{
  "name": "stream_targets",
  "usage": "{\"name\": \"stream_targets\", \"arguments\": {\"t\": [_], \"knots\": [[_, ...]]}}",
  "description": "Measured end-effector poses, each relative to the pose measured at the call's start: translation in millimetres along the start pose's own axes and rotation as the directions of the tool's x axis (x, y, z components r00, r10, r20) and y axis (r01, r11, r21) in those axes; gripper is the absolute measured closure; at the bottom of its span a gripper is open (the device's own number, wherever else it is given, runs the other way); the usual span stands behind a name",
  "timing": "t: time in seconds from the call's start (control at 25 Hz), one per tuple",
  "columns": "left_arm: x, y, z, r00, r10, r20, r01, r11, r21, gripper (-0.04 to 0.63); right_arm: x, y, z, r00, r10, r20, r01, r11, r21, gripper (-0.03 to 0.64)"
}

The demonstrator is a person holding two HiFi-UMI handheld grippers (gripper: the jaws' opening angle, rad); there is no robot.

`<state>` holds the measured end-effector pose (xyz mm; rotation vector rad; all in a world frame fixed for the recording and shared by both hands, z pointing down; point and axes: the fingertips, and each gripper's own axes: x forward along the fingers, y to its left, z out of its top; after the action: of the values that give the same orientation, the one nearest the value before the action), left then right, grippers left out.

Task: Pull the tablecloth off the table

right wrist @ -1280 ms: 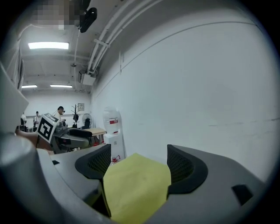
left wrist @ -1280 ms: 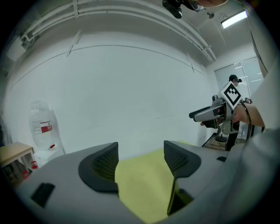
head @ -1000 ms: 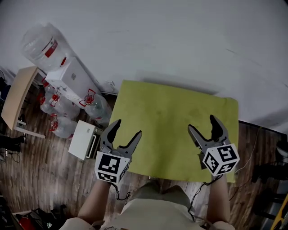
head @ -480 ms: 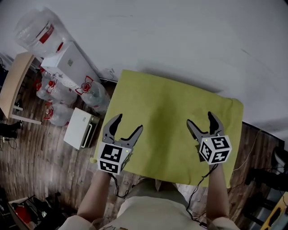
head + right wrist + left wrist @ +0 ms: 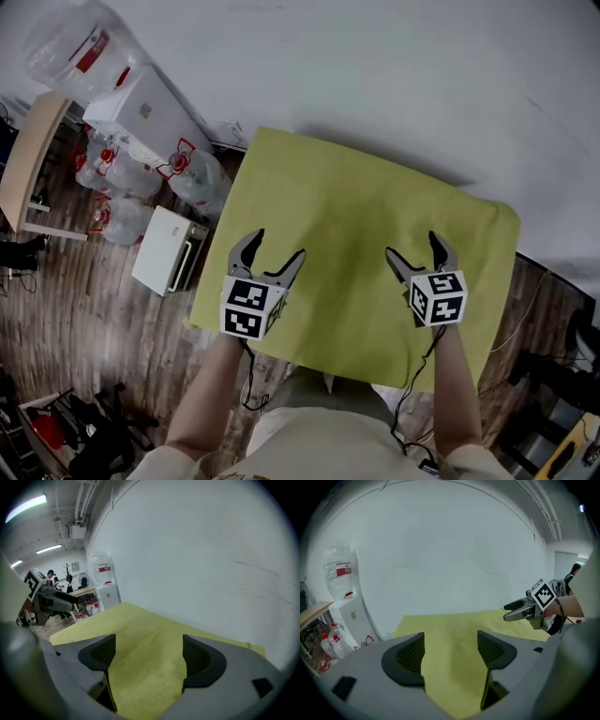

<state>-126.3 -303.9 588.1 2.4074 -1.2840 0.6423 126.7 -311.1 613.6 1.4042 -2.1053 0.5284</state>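
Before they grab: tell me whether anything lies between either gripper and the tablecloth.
Nothing visible does. The left gripper and right gripper are over the near part of the tablecloth. Their jaws have just been opening, and only bare cloth shows between them. No object lies on the cloth.

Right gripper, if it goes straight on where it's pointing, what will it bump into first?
Probably the yellow-green tablecloth. The right gripper tilts down toward it, and its jaws have just been opening, with nothing between them. Depth is hard to judge.
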Motion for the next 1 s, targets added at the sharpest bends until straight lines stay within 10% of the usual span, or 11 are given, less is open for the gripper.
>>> {"name": "stream_targets", "arguments": {"t": [0.6,1.0], "knots": [[73,7,-112,0.958,0.005,-0.288,-0.015,0.999,-0.034,0.232,66,-48,-79,0.984,-0.102,-0.148,0.108,0.994,0.030,0.152],[89,8,-141,0.945,0.030,-0.325,-0.047,0.998,-0.045,0.232,77,-46,-102,0.974,-0.069,-0.215,0.088,0.993,0.083,0.155]]}}
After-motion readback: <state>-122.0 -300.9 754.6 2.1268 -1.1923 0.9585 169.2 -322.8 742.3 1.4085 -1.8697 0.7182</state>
